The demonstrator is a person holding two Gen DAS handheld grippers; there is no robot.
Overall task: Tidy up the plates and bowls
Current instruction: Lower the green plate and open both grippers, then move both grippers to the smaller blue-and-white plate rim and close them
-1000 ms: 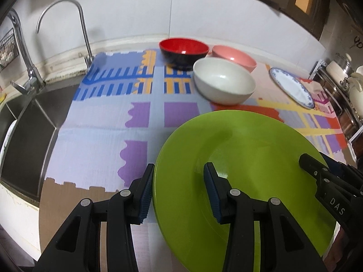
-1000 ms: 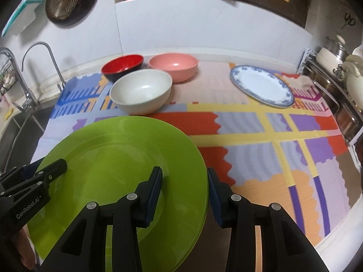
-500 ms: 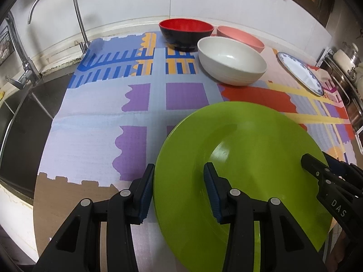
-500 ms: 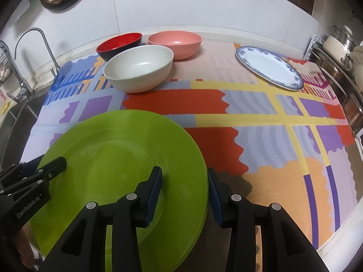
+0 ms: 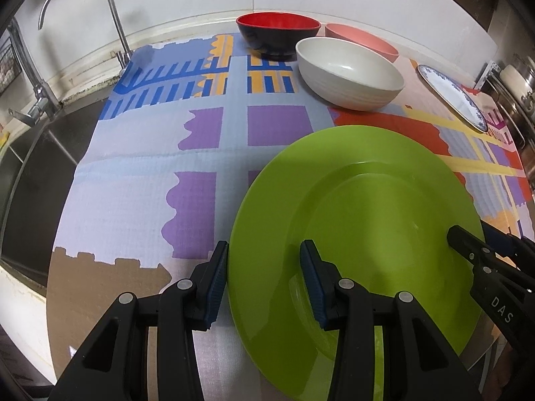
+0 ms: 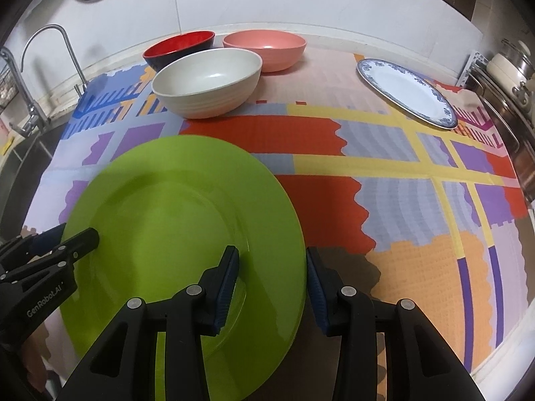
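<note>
At the counter's left edge a sink (image 5: 30, 167) sits below a curved faucet (image 5: 80, 6), and a patterned mat (image 5: 140, 180) covers the counter from there to the right. Toward the near edge, left of centre, a large green plate (image 6: 174, 220) is held over the mat by both tools. The left gripper (image 5: 264, 274) straddles the plate's left rim, one blue pad outside the rim and one on the plate's upper face. The right gripper (image 6: 272, 277) does the same on the right rim, one pad on the face and one beyond the edge. Both pairs of jaws stand part-way apart with the rim between them; whether the pads truly press on it, or whether the plate already rests on the mat, cannot be told from these angles. Along the back edge stand a red-and-black bowl (image 6: 179, 48), a white bowl (image 6: 207, 83) just in front of it and a pink bowl (image 6: 265, 48) beside them. Toward the back right corner lies a blue-rimmed white plate (image 6: 406, 92), and metal pots (image 6: 511, 63) sit past the mat's right edge.
</note>
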